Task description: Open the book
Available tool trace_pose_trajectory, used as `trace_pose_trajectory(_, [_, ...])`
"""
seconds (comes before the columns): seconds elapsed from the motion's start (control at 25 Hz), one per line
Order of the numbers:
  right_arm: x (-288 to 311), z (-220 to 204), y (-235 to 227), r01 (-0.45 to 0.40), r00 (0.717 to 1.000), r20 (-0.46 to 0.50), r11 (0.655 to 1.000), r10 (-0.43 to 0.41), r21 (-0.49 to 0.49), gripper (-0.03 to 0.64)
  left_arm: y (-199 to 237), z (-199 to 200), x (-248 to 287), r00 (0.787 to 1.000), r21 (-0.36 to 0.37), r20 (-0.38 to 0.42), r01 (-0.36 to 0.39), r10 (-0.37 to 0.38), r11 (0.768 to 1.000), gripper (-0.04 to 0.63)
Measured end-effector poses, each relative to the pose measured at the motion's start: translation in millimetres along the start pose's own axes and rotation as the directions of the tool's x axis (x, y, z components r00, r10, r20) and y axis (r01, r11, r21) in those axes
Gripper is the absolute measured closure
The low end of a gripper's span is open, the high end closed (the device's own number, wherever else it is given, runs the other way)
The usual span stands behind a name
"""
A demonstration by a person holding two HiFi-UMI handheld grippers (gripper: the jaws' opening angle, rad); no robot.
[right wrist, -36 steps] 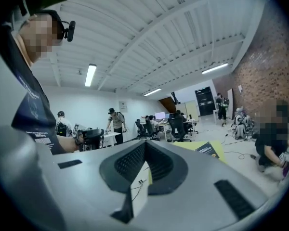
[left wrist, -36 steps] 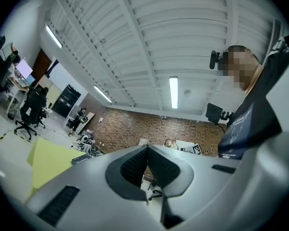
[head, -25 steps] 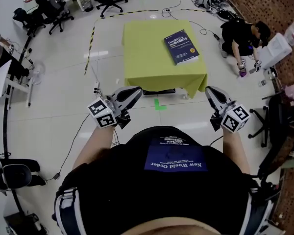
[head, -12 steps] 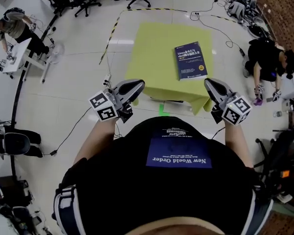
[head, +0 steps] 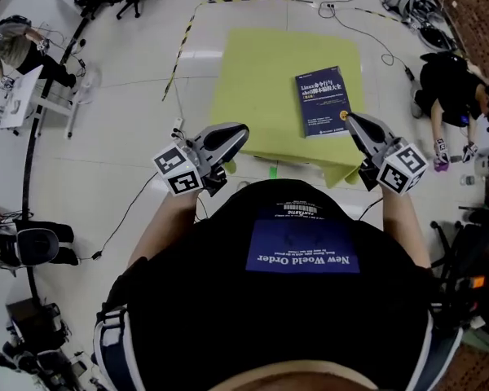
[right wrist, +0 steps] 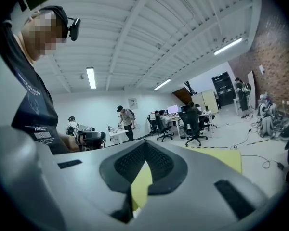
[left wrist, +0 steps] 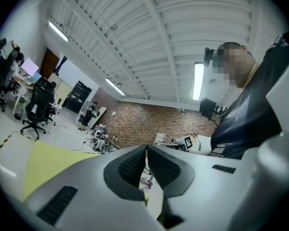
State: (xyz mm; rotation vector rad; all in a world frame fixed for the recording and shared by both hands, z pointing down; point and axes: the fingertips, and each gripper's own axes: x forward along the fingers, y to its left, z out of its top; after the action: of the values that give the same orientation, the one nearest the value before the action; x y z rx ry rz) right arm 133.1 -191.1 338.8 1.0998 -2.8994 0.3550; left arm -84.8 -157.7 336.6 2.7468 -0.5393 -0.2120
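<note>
Yellow table (head: 253, 96) in an open office, closed book (head: 323, 101) on it.
We hold left gripper (head: 241, 130) and right gripper (head: 351, 119) clenched, both empty.

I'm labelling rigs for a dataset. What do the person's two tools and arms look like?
Left tool and right tool: tapered light-grey shells, black ribbed pads, each carrying a white cube printed with black square markers. The person wears a black short-sleeved shirt.

A table (head: 270, 149) covered by a yellow-green cloth (head: 253, 88) carries one closed blue book (head: 323, 101), lying flat with its cover up, at 3 o'clock from the centre.
</note>
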Motion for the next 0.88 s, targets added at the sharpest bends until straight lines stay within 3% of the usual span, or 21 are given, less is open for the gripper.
trace_pose_trajectory(0.32, [45, 21, -10, 0.222, 0.975, 0.007, 0.975, -0.222, 0.011, 0.63, 84, 18, 1, 0.981, 0.015, -0.072, 0.181, -0.18, 0.983, 0.589])
trace_pose_trajectory(0.44, [62, 22, -9, 0.248, 0.969, -0.013, 0.969, -0.247, 0.006, 0.63, 109, 17, 5, 0.969, -0.005, -0.096, 0.229, -0.229, 0.973, 0.589])
trace_pose_trajectory(0.64, [70, 17, -26, 0.242, 0.97, -0.034, 0.97, -0.242, 0.011, 0.63, 123, -1, 24, 0.96, 0.001, -0.143, 0.241, -0.239, 0.97, 0.589])
trace_pose_trajectory(0.88, [43, 27, -78, 0.198, 0.98, 0.012, 0.98, -0.198, 0.016, 0.63, 112, -33, 89, 0.943, 0.051, -0.288, 0.189, -0.166, 0.981, 0.588])
